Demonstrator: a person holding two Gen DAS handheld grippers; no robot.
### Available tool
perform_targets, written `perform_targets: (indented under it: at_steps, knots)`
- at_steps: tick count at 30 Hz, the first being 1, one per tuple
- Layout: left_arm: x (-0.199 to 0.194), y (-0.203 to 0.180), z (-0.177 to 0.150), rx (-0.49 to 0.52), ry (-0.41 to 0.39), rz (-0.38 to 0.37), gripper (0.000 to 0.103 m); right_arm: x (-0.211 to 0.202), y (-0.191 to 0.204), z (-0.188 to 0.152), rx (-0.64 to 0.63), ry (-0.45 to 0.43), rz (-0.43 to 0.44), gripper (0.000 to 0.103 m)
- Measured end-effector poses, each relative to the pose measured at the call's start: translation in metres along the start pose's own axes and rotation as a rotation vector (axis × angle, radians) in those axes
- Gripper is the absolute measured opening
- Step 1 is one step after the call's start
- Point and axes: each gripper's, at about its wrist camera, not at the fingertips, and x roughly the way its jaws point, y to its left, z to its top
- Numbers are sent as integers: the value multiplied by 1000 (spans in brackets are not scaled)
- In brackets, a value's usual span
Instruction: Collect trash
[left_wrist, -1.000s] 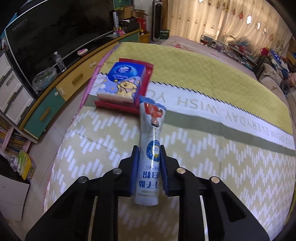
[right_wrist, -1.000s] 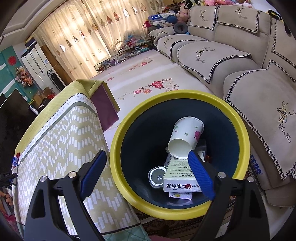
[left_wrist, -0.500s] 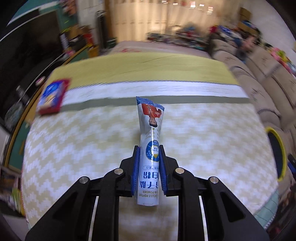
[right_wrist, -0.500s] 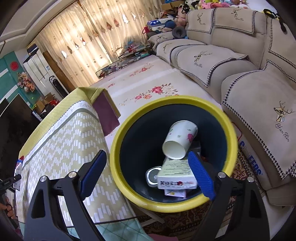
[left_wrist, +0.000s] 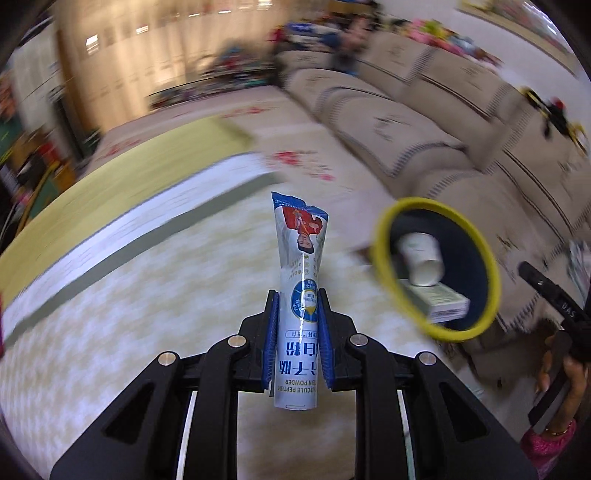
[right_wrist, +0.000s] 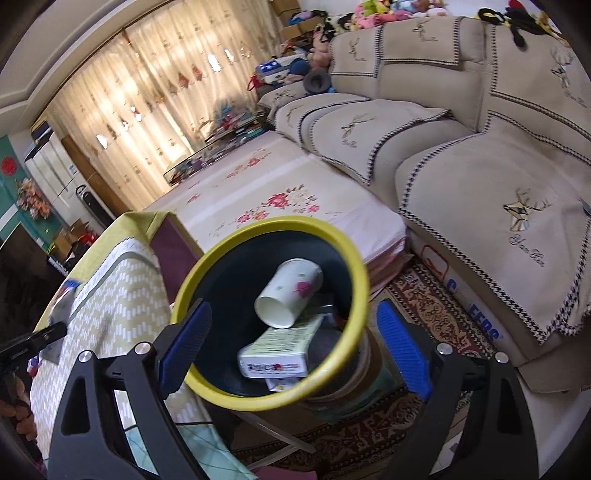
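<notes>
Daylight glows through the curtains (right_wrist: 155, 122), lighting the room evenly with soft shadows. The left wrist view is heavily motion-blurred; only the tongs (left_wrist: 297, 314) and the tube (left_wrist: 300, 291) stay sharp, perhaps with slight glare. Fisheye bending and dark corners frame both views.

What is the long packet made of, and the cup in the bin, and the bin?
The long packet looks like glossy plastic or foil film: a bright streak of light runs down it, and its torn top is crinkled. The cup looks like matte paper with a printed flower. The bin seems to be smooth hard plastic, yellow-rimmed and dark inside.
</notes>
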Motion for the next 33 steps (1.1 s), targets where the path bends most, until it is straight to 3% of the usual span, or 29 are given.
perform_targets:
  at_steps: [6,9,13,17,19,22,24,26,29,33]
  knots:
    - [54,-92,29,148,88,-104,20,-10,-20,2,27,-15,-14,86]
    - [82,-120,35,175,129,-107,20,-13,-27,2,35,-15,-20,86]
    - [109,-134,43,162,165,-96,22,-15,-36,1,45,-9,-27,87]
    - [115,-137,45,147,158,-85,41,-11,-42,-1,59,3,-23,87]
    - [111,-137,45,134,145,-100,41,-11,-39,-2,60,7,-12,87]
    - [87,-128,42,101,109,-142,42,-14,-33,-4,47,5,7,87]
    - [56,-120,36,86,49,-162,51,-18,-27,-6,33,3,20,87]
    - [16,-110,24,90,-43,-157,73,-22,-20,-8,19,1,29,87]
    - [-37,-95,2,99,-167,-143,95,-30,-8,-13,-14,1,57,87]
    - [-105,-56,-43,54,-296,-88,98,-48,19,-24,-87,-7,89,88]
